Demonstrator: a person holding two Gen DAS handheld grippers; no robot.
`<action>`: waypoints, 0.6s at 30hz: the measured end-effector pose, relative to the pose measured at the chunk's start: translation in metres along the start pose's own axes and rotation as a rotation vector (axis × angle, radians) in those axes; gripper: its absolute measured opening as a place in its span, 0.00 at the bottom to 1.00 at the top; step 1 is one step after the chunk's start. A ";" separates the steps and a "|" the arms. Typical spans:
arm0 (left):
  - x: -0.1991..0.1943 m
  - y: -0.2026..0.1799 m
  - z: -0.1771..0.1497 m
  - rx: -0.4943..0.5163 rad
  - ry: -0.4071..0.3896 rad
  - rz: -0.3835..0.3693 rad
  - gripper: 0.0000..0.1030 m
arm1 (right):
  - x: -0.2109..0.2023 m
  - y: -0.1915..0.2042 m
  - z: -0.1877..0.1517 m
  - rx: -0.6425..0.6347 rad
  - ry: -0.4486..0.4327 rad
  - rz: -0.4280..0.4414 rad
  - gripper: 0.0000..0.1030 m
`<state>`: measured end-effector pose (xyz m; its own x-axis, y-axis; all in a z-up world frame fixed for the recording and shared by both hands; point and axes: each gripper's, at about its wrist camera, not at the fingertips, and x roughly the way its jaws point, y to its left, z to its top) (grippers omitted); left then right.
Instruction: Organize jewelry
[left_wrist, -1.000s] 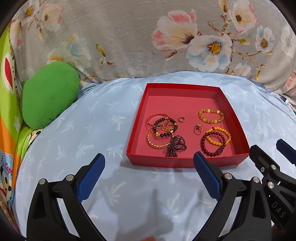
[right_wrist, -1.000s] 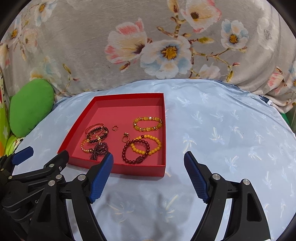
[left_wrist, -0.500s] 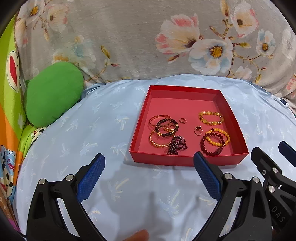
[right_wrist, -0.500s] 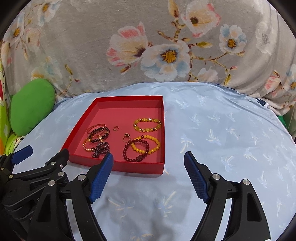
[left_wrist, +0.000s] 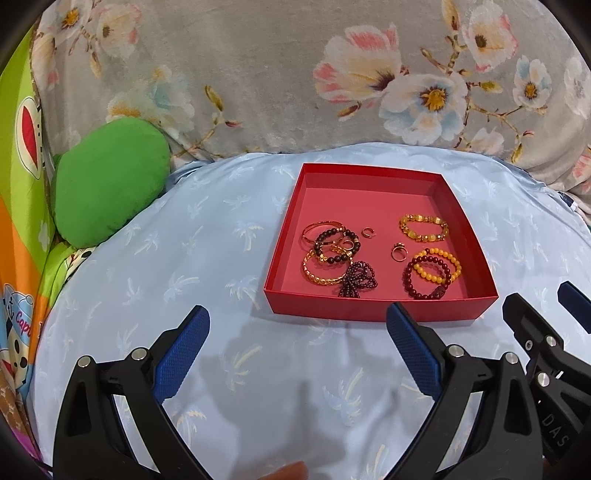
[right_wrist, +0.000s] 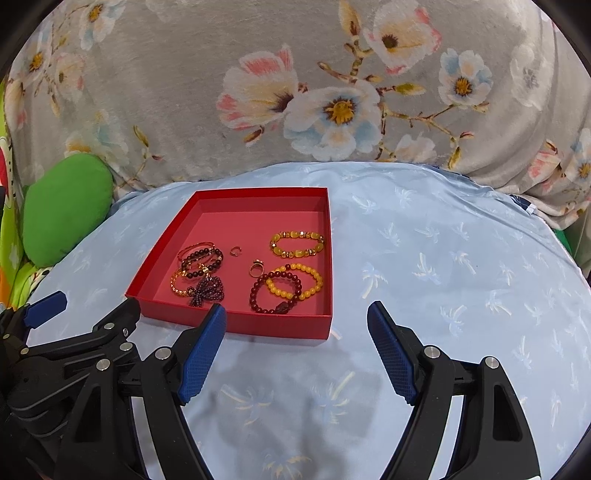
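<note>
The red tray (left_wrist: 380, 308) sits on the light blue palm-print cloth (left_wrist: 207, 243), its near wall facing the two grippers and its side walls running away toward the floral grey blanket (left_wrist: 258, 74) behind; whether it is longer one way than the other the fisheye bend does not let me say. All the jewelry lies in the tray's near half. Toward the near left corner a gold bangle (left_wrist: 321, 271), a dark bead bracelet (left_wrist: 334, 245) and a maroon bead bunch (left_wrist: 356, 284) overlap in a tangle, so where one ends and another starts is hard to make out. Toward the right wall lies an amber bead bracelet (left_wrist: 424, 228), and nearer the front a yellow bead bracelet (left_wrist: 441, 266) overlaps a dark red bead bracelet (left_wrist: 424, 278). Two small rings (left_wrist: 399, 253) lie between the groups, too small to read in detail. The left gripper (left_wrist: 297, 350) hangs over the cloth just short of the tray's near wall, jaws spread wide with nothing between them; the right gripper (right_wrist: 295, 350) likewise stands wide and empty, its left finger overlapping the tray's near wall in its own view. A green cushion (left_wrist: 107, 188) rests at the cloth's far left edge, partly cut off by a bright cartoon-print fabric (left_wrist: 18, 221).
</note>
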<state>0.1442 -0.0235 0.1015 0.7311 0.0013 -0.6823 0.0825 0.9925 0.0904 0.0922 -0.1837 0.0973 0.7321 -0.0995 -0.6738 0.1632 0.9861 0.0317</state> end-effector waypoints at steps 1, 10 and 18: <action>0.000 0.000 0.000 0.001 0.001 0.002 0.89 | 0.000 0.000 -0.001 0.001 0.002 0.001 0.73; -0.001 0.001 0.000 -0.003 -0.004 0.003 0.89 | 0.000 0.000 -0.001 0.001 0.003 -0.001 0.73; -0.006 0.002 0.001 -0.003 -0.014 0.008 0.89 | -0.001 -0.001 -0.001 0.003 0.000 0.000 0.73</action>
<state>0.1407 -0.0211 0.1062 0.7410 0.0073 -0.6715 0.0751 0.9928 0.0937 0.0905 -0.1840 0.0977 0.7320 -0.0993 -0.6741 0.1649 0.9857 0.0339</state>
